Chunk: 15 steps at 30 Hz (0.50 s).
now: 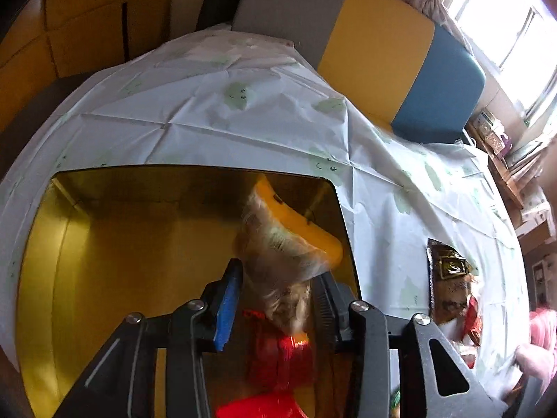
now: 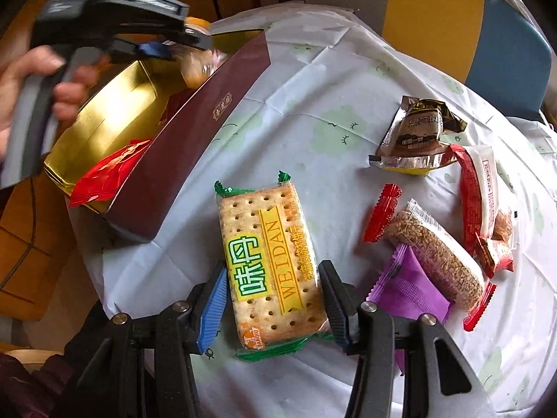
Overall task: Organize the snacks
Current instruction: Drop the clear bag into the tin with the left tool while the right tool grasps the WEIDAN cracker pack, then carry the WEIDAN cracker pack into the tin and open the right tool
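- While poised over the gold-lined box (image 1: 104, 244), left gripper (image 1: 275, 299) closed on a clear-wrapped snack with an orange end (image 1: 278, 240); blurred, so exact pinch point hard to tell, but held above the box interior, red packets (image 1: 278, 355) lying below it.
- Right gripper (image 2: 273, 299) set astride the cracker pack (image 2: 271, 264), blue pad (image 2: 212, 303) and black pad (image 2: 334, 299) at the long sides; whether pressing or only beside, cannot tell.
- Cracker pack flat on the pale tablecloth (image 2: 313, 104), just beside the box's maroon outer wall (image 2: 195, 139).
- Handling, judged: light, stiff slab in slick film; brittle inside, so gentle squeeze across the long edges near mid-length, not at the crimped green ends, which would fold and slip.
- Clear-wrapped snack likely soft and crinkly; lower rather than drop.
- Readable: "WEIDAN" on a yellow band, large green-outlined Chinese characters beside it, a small round logo at the near end too small to read.
- Maroon wall carries a small gold stamp, illegible.
- Well apart to the right: brown foil packet (image 2: 417, 136) with Chinese print, sesame bar (image 2: 442, 257), purple sachet (image 2: 407, 285), red-and-white wrappers (image 2: 480, 188), all loose on the cloth, judged still to be boxed.
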{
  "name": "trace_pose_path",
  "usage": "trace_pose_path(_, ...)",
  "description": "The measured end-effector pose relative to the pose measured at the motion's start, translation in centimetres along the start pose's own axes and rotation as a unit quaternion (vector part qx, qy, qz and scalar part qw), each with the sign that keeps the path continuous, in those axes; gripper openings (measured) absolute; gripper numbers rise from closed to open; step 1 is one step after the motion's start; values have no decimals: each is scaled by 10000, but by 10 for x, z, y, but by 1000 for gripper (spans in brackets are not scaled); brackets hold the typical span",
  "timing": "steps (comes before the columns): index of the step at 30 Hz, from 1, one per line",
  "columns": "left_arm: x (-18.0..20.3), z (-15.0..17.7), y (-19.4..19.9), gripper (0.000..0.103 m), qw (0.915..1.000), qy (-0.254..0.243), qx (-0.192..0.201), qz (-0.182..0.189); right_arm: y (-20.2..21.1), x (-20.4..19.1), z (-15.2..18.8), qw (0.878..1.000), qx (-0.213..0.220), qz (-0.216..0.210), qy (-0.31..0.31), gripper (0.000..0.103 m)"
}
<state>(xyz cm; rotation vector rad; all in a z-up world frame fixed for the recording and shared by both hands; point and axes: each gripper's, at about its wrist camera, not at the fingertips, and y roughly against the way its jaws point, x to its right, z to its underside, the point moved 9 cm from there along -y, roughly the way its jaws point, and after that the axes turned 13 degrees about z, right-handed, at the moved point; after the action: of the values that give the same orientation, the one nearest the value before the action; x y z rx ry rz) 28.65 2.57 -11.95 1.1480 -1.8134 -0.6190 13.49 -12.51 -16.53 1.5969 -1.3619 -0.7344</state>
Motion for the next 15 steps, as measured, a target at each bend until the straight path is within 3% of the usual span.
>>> trace_pose_path(2, -6, 0, -4, 60, 9998, 141, -11, -113, 2, -1, 3, 10000, 55, -15, -34, 52)
trace_pose_path(3, -7, 1, -2, 61, 9997, 196, 29, -110, 6, -3, 9, 10000, 74, -15, -42, 52)
trace_pose_path(9, -5, 17, 37, 61, 9975, -103, 453, -537, 17, -4, 19, 9998, 160, -15, -108, 53)
trace_pose_path(15, 4, 48, 86, 61, 9928, -417, 895, -678, 19, -3, 21, 9995, 296, 52, -120, 53)
